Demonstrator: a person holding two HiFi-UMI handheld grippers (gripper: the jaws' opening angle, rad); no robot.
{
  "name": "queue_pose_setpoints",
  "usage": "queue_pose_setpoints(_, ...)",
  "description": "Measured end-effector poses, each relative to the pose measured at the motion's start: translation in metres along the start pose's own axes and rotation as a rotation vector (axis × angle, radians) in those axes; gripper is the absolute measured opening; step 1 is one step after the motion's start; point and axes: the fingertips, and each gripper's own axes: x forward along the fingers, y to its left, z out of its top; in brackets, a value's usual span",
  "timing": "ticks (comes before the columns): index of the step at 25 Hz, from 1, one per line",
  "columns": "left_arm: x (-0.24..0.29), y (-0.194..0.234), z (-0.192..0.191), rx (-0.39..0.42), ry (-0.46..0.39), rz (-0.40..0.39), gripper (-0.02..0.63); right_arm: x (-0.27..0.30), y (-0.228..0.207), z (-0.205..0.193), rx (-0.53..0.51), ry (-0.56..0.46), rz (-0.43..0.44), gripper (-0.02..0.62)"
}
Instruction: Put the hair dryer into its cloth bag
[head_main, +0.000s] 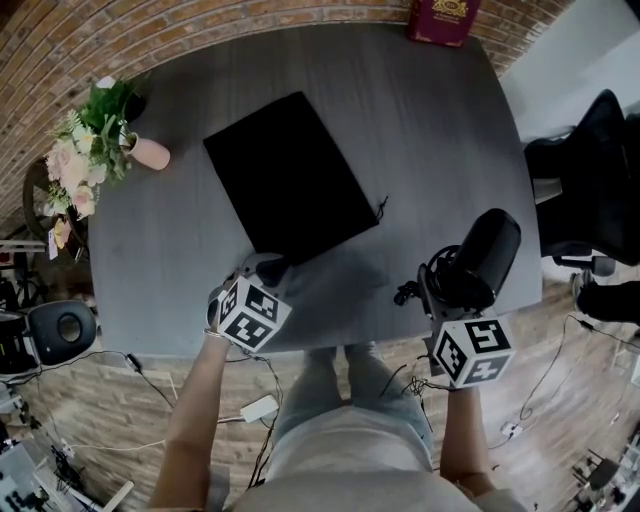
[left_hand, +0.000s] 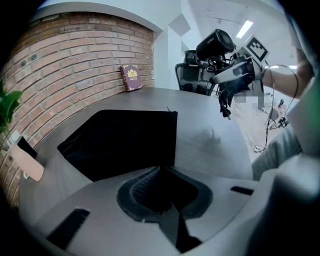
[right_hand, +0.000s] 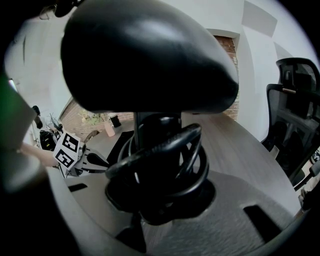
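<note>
1. Head view looks down on the grey table (head_main: 440, 150), which fills most of the frame, with a brick wall curving behind its far edge
2. The black cloth bag (head_main: 290, 175) lies flat on the table's middle, turned diagonally, with one corner pointing toward the person
3. The hair dryer (head_main: 485, 255) is black and sits over the table's near right edge, well apart from the bag; it is lifted clear of the surface, its body tilted up and away
4. The right gripper (head_main: 438, 295) is clenched on the hair dryer; in the right gripper view the jaws close round the handle, with the coiled cord (right_hand: 165, 150) bunched there and the dryer's body (right_hand: 145, 60) looming above
5. The left gripper (head_main: 262, 272) rests at the bag's near corner; in the left gripper view its jaws are pinched together on the black cloth (left_hand: 125, 140), a fold of which sits between the pads (left_hand: 145, 187)
6. A bunch of flowers (head_main: 85, 140) in a pink vase (head_main: 150, 153) lies at the table's far left
7. A dark red book (head_main: 442, 20) stands at the far edge against the wall
</note>
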Motion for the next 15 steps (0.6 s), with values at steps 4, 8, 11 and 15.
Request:
queue_pose_setpoints(4,-0.001,0.001,0.001,-0.017,-0.009,-0.008,0.02,0.002,0.001,0.001,-0.008,0.004,0.009,0.132)
queue_pose_setpoints(8,-0.005,0.004,0.005,-0.064,-0.042,-0.007,0.018,0.004,0.004,0.001,-0.034,0.019,0.024,0.132)
queue_pose_setpoints(11,-0.009,0.008,0.007,-0.112,-0.075,0.009,0.017,0.005,0.006,0.003,-0.063,0.029,0.035,0.131)
queue_pose_setpoints(15,-0.018,0.013,0.013,-0.213,-0.137,0.041,0.017,0.006,0.011,0.003,-0.136,0.065,0.069,0.132)
